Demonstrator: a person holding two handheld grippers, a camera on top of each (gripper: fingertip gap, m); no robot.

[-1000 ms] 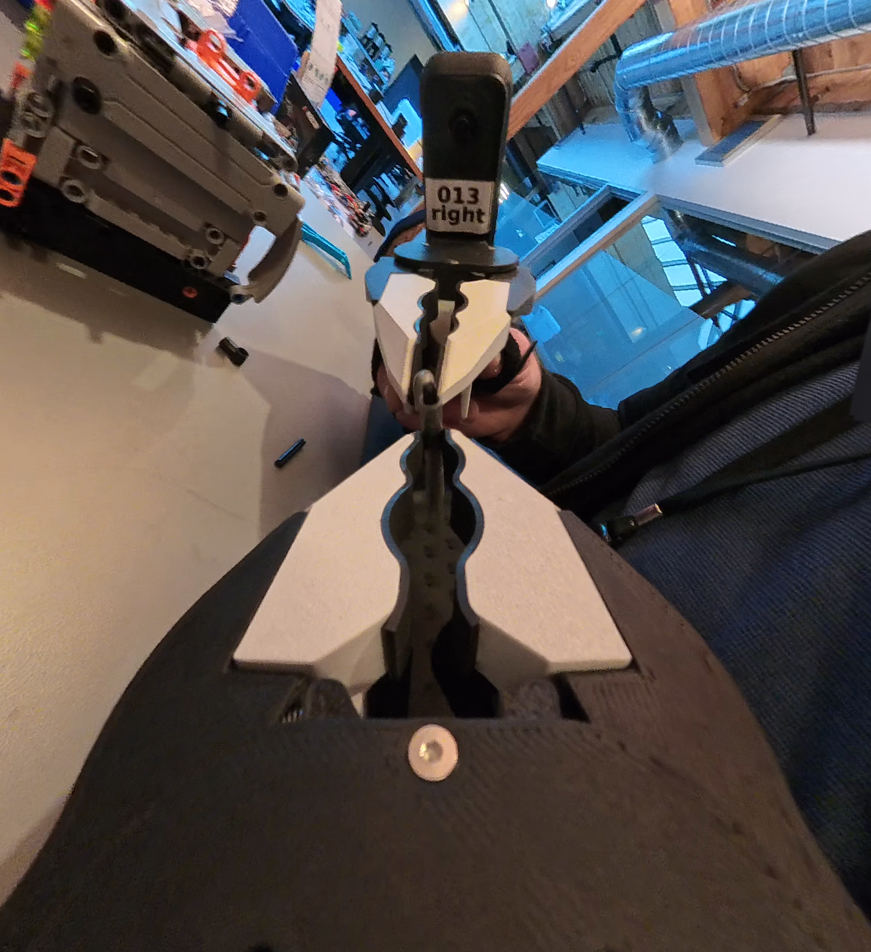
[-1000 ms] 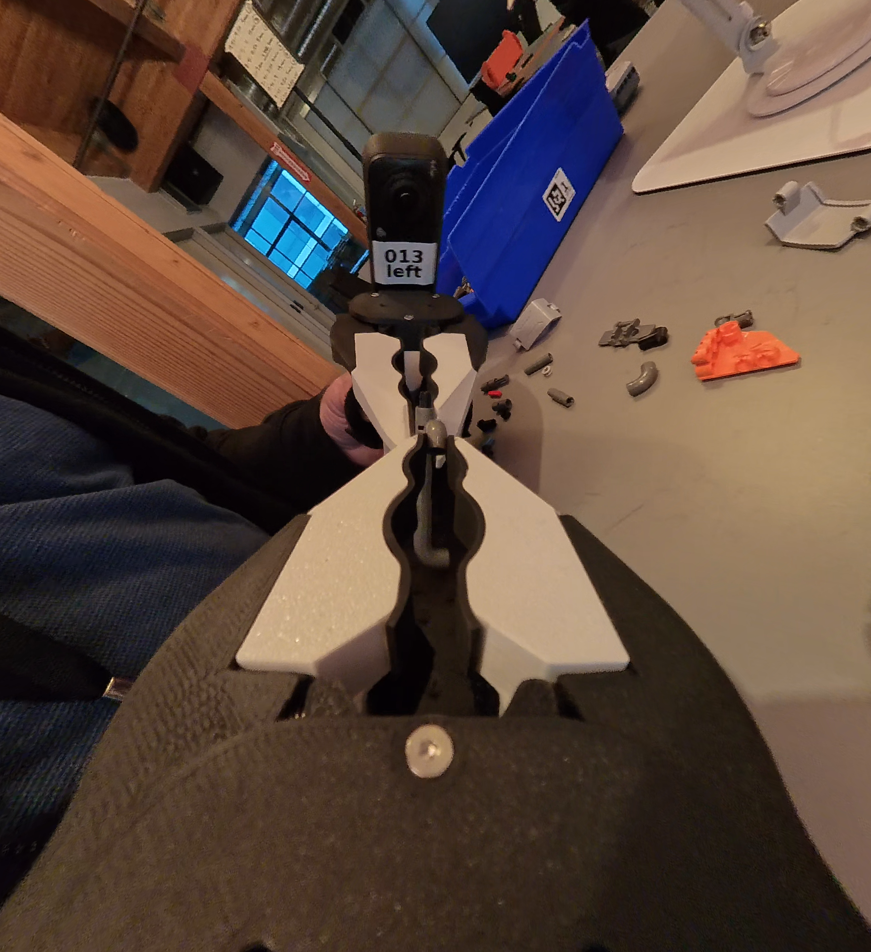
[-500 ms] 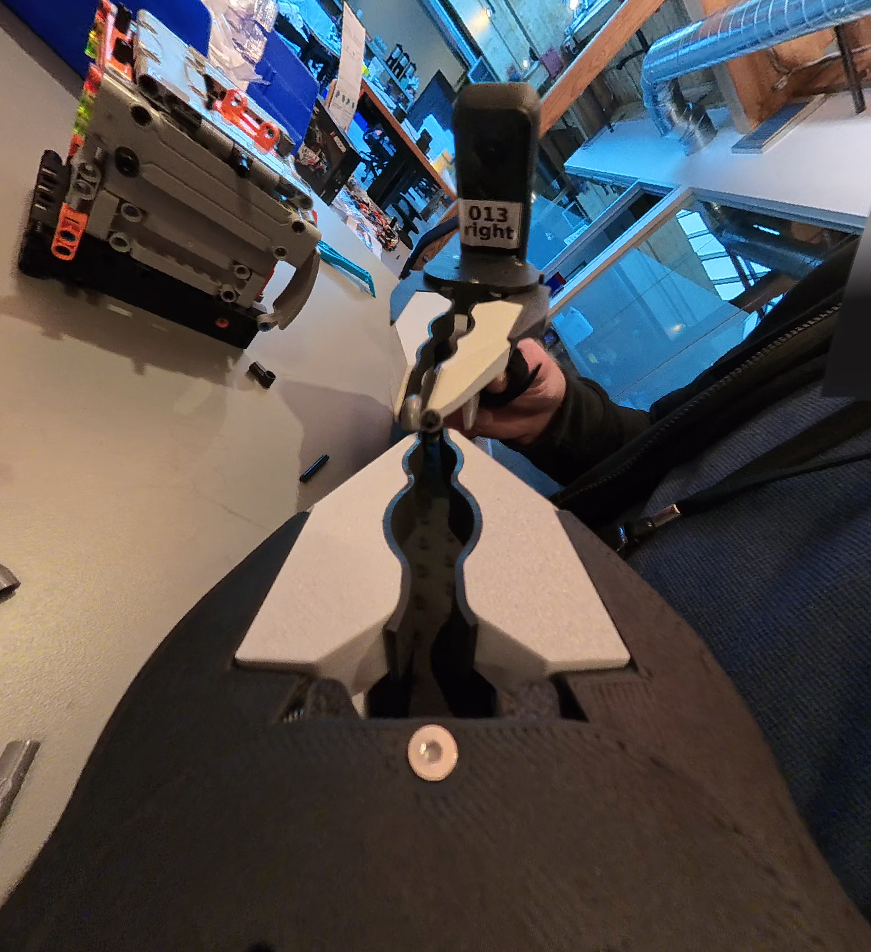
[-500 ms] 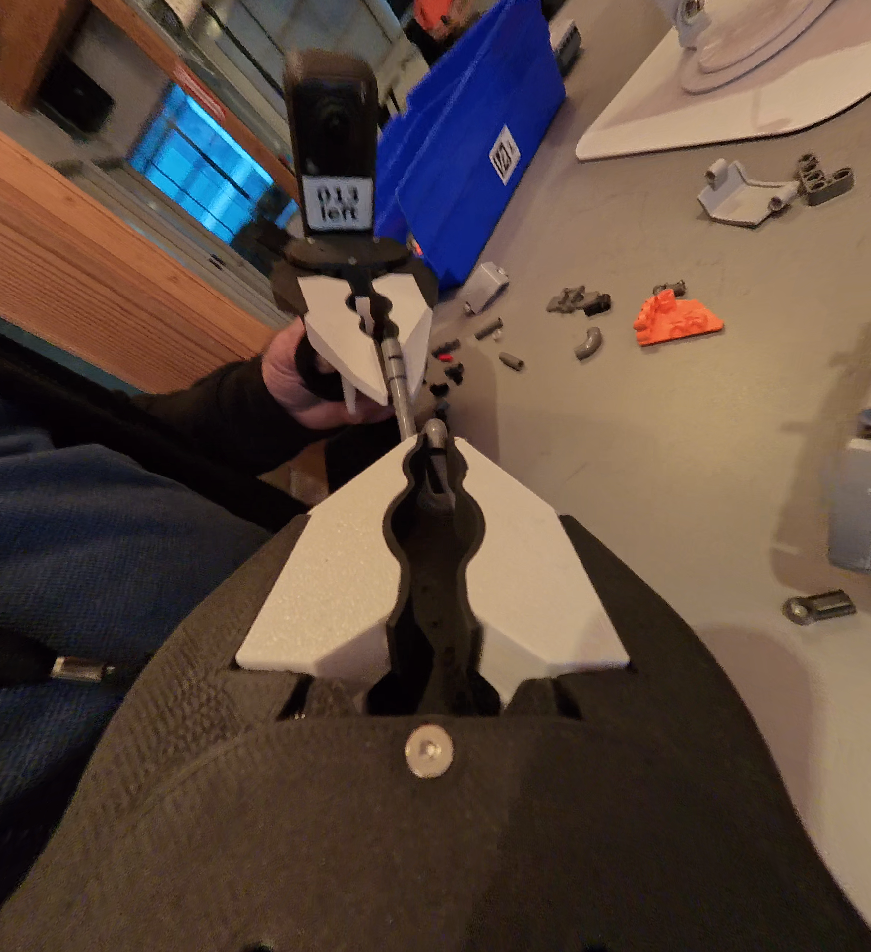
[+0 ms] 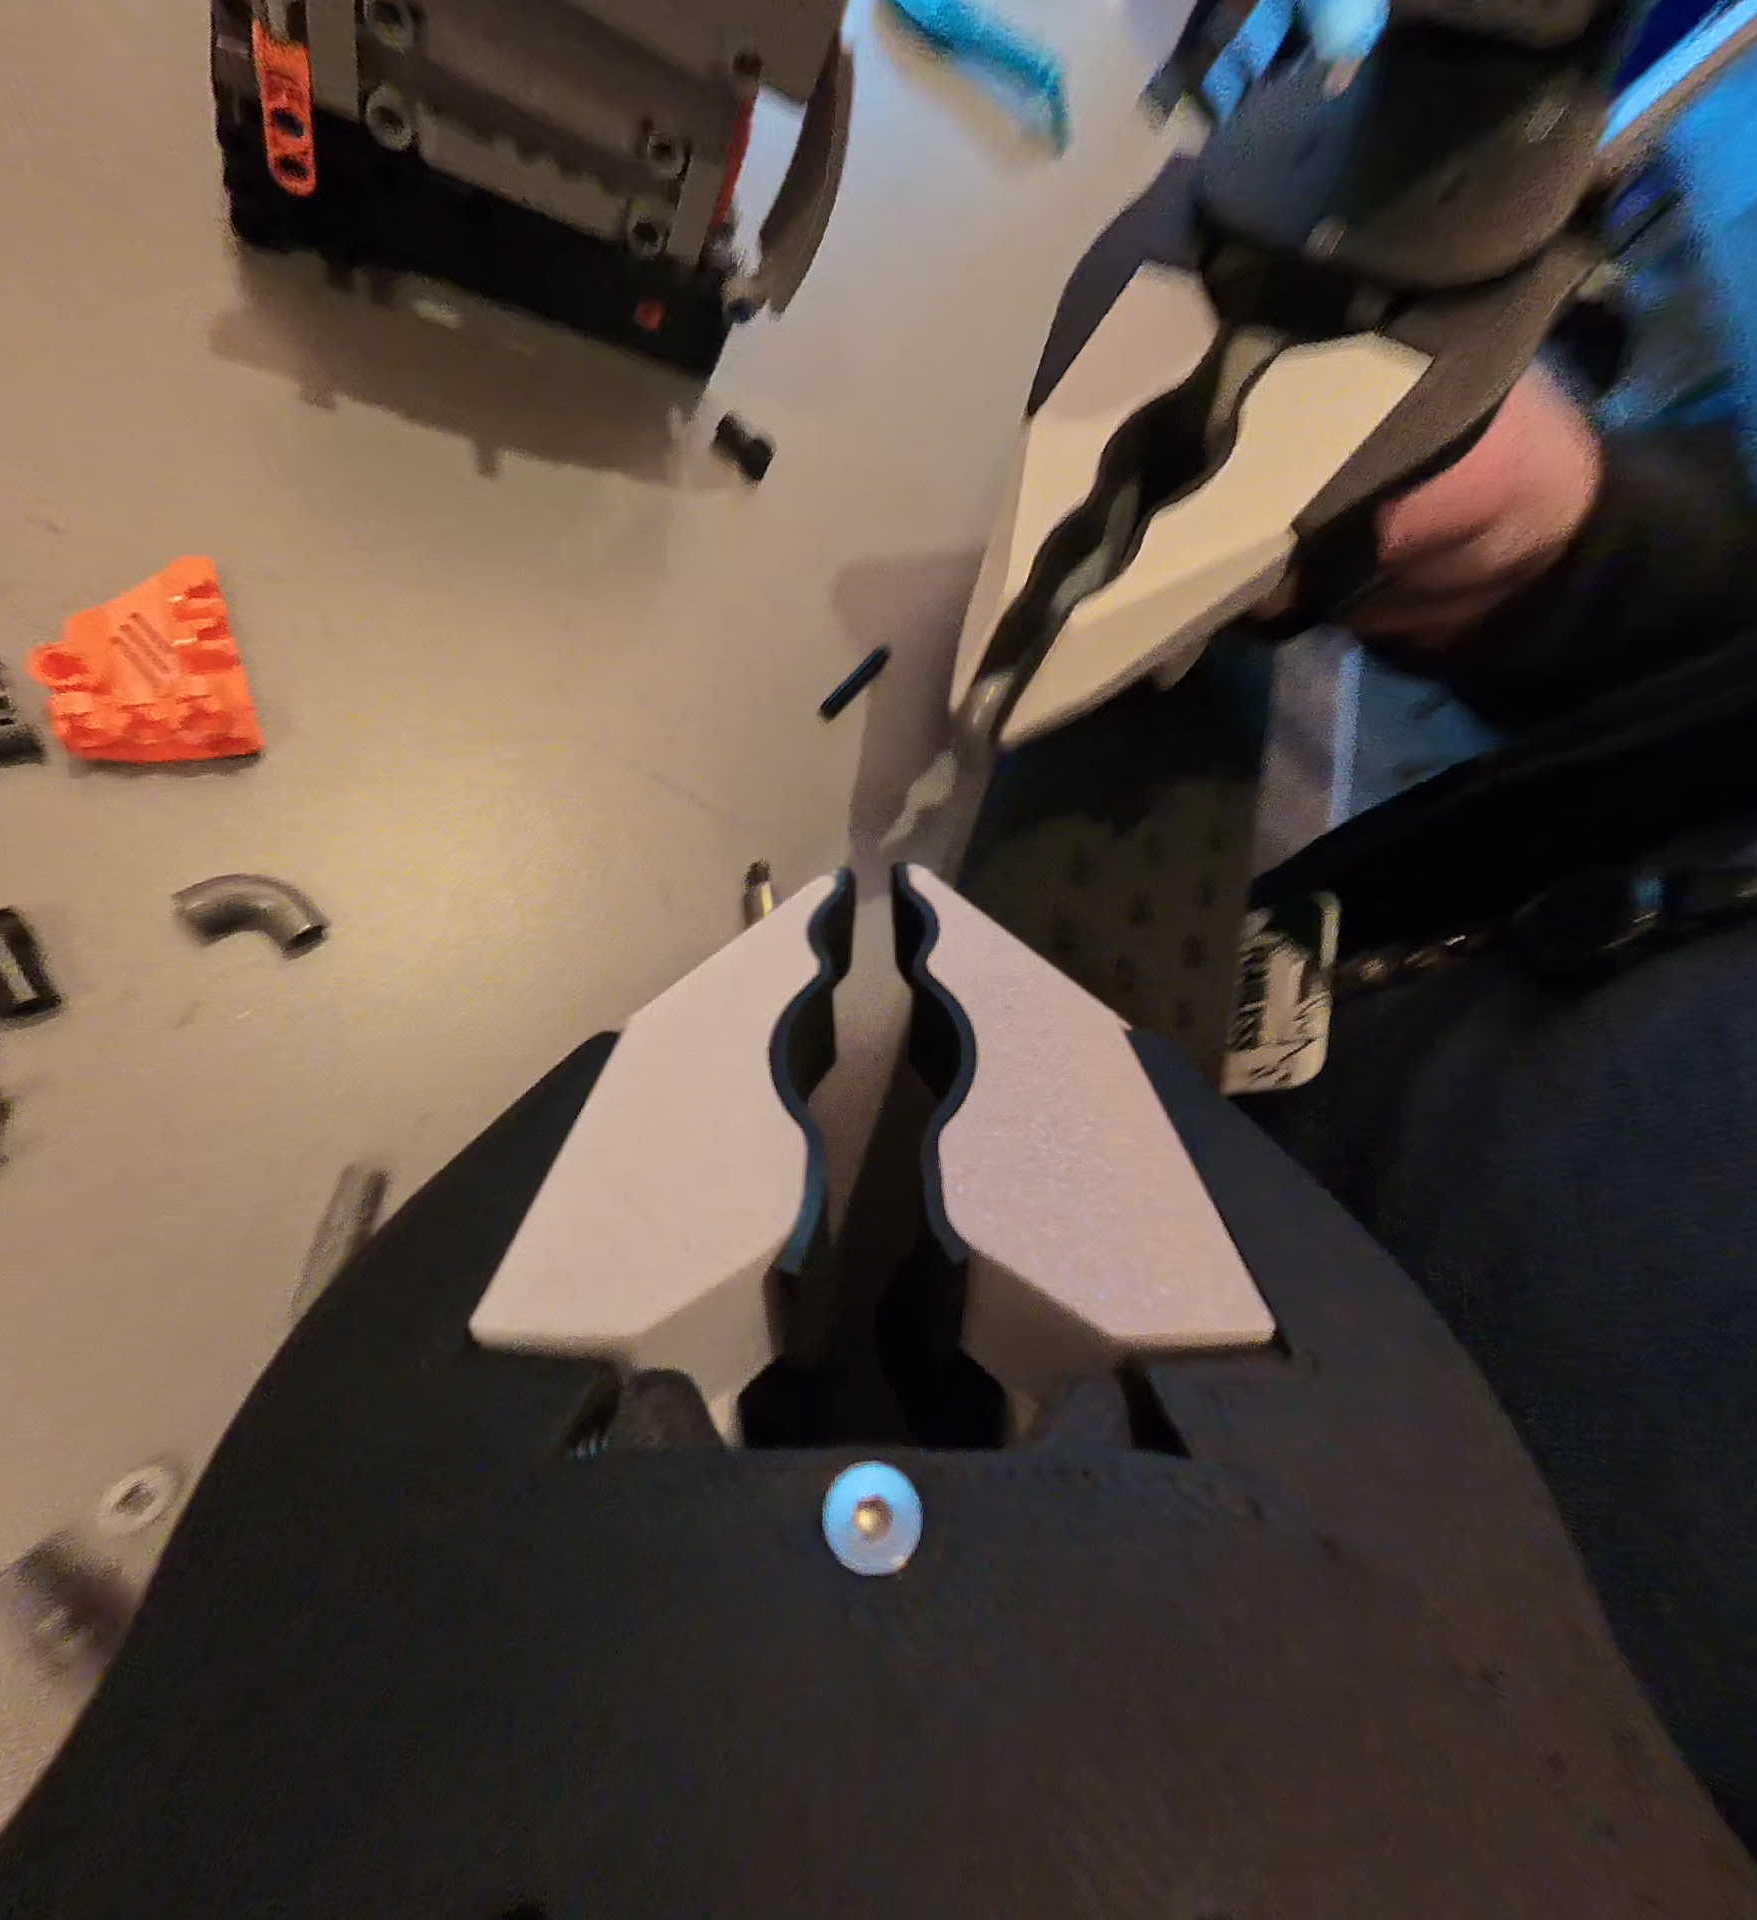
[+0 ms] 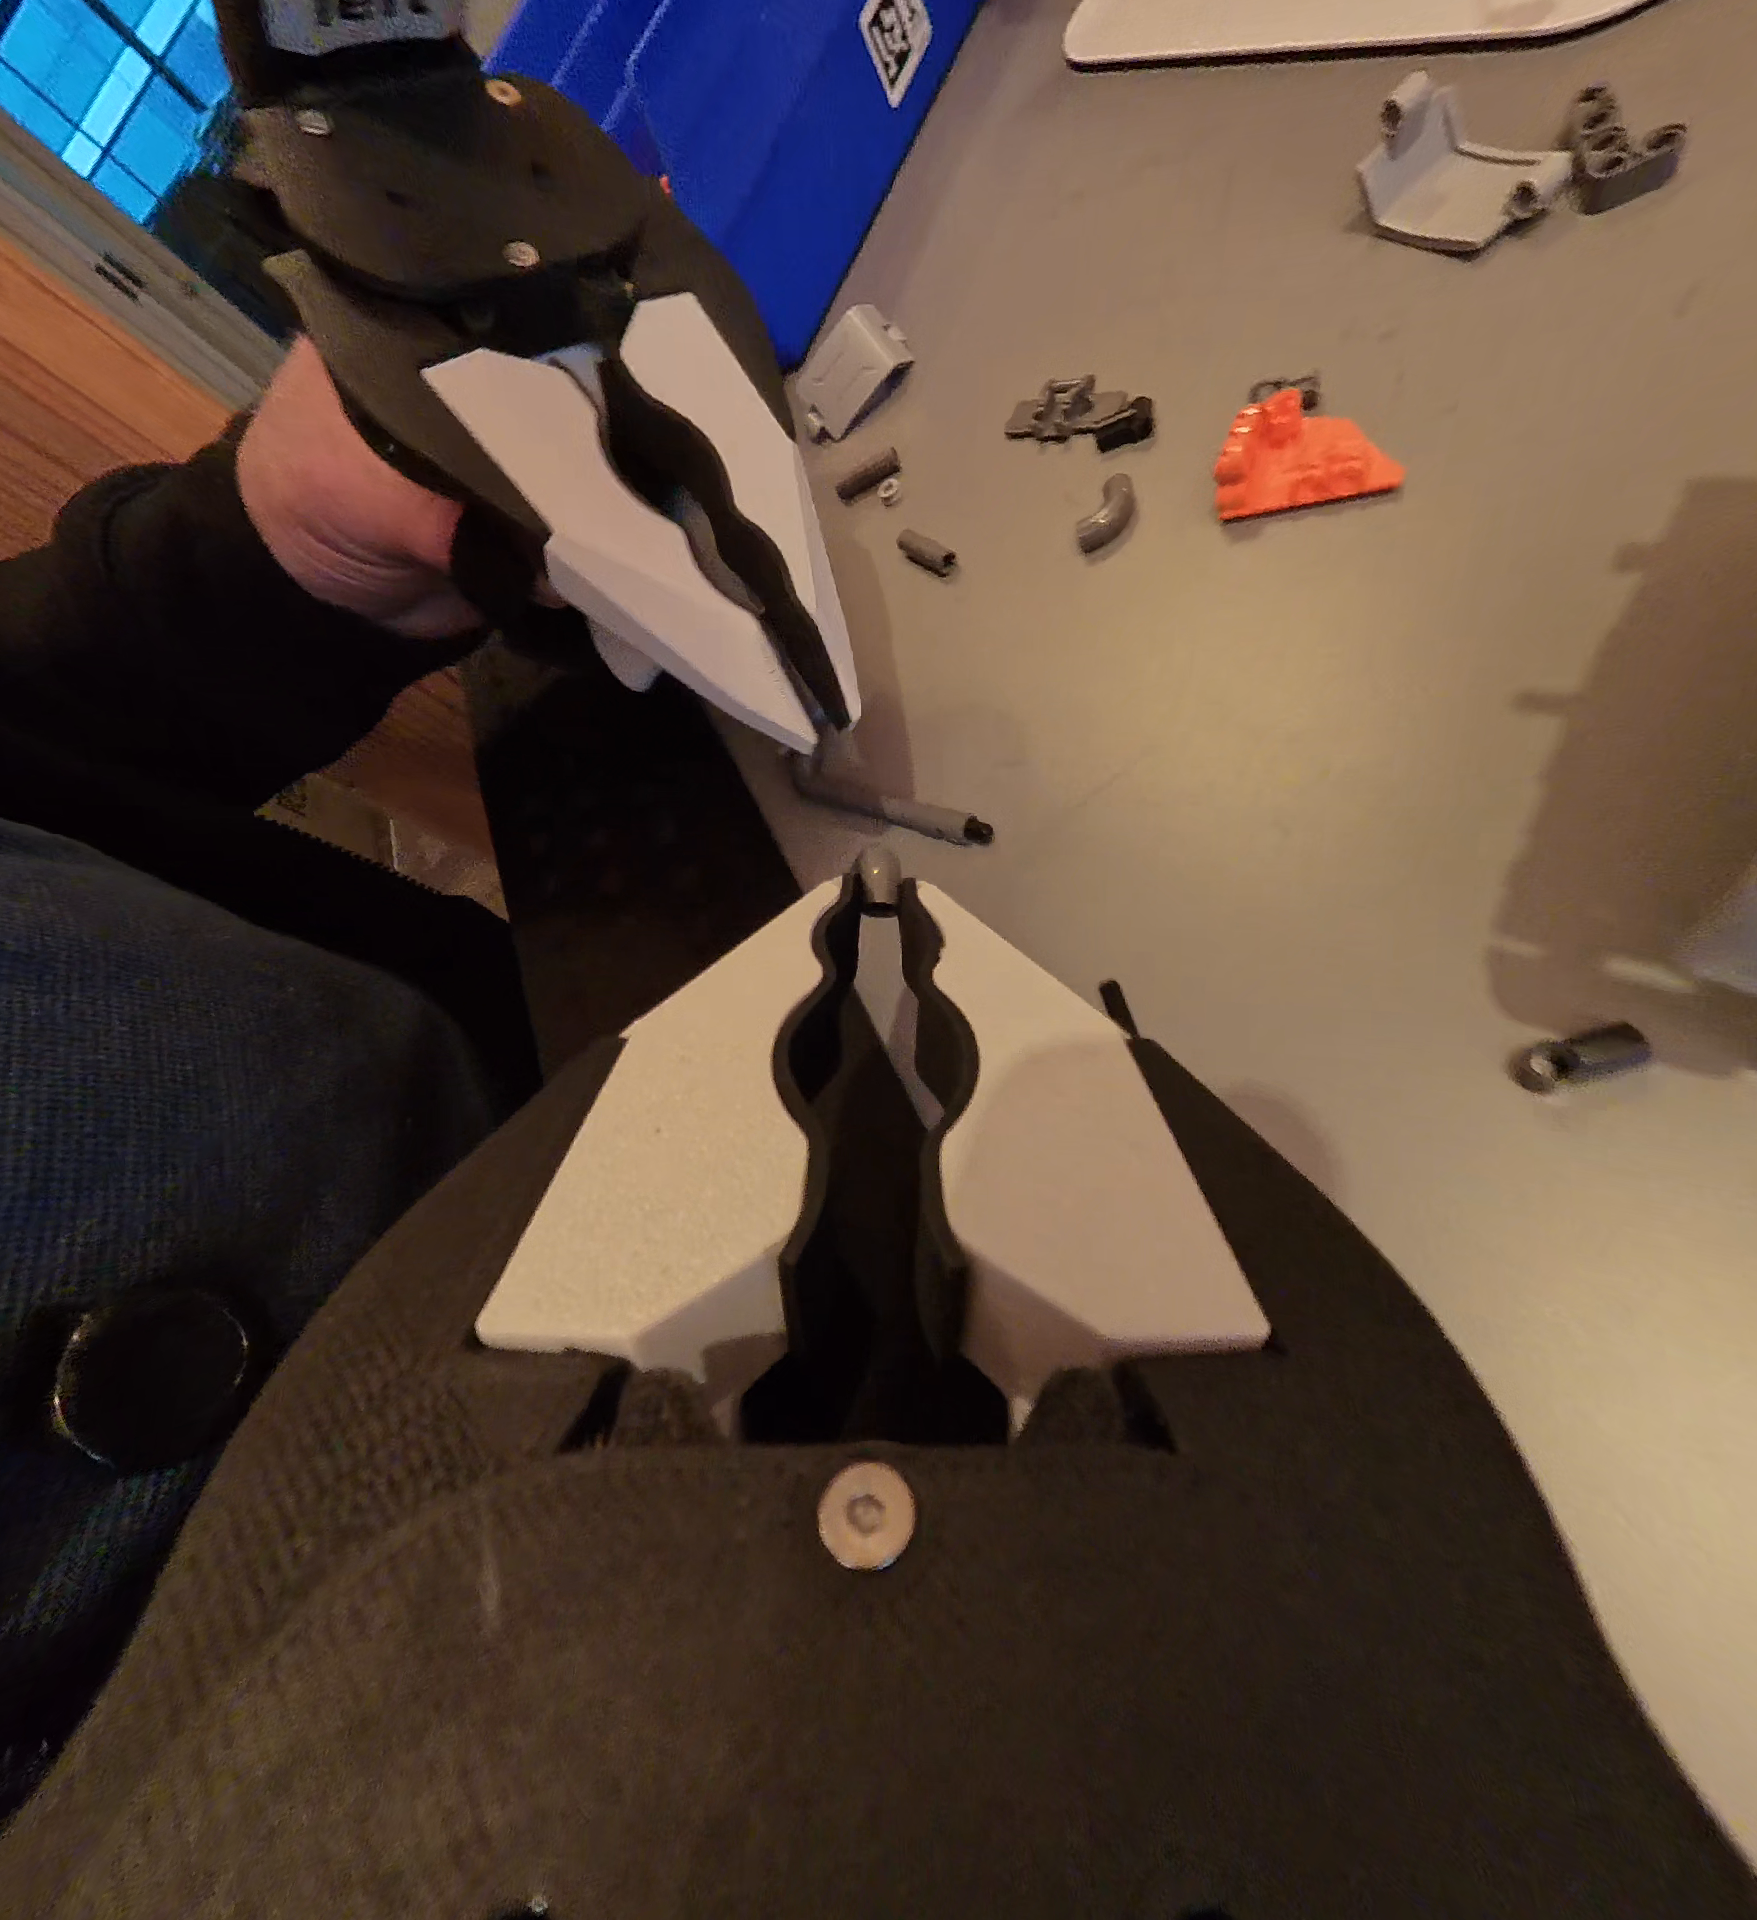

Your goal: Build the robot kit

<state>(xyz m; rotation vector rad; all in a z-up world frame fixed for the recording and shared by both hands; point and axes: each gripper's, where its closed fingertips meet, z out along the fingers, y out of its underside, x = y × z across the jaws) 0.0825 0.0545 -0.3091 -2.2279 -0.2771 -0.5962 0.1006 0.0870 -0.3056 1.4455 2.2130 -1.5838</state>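
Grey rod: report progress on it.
Done: the grey rod lies on the table. In hand: right gripper shut on a small grey piece; left gripper open, empty. Remaining: orange block, grey elbow and other parts lie loose.

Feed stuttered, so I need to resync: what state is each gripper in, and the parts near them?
left gripper: slightly open, empty.
right gripper: shut on small grey connector.
grey rod: lying on table, right below the left gripper's tips.
orange piece: lying loose on table.
grey-and-black model: standing on table, apart from both grippers.
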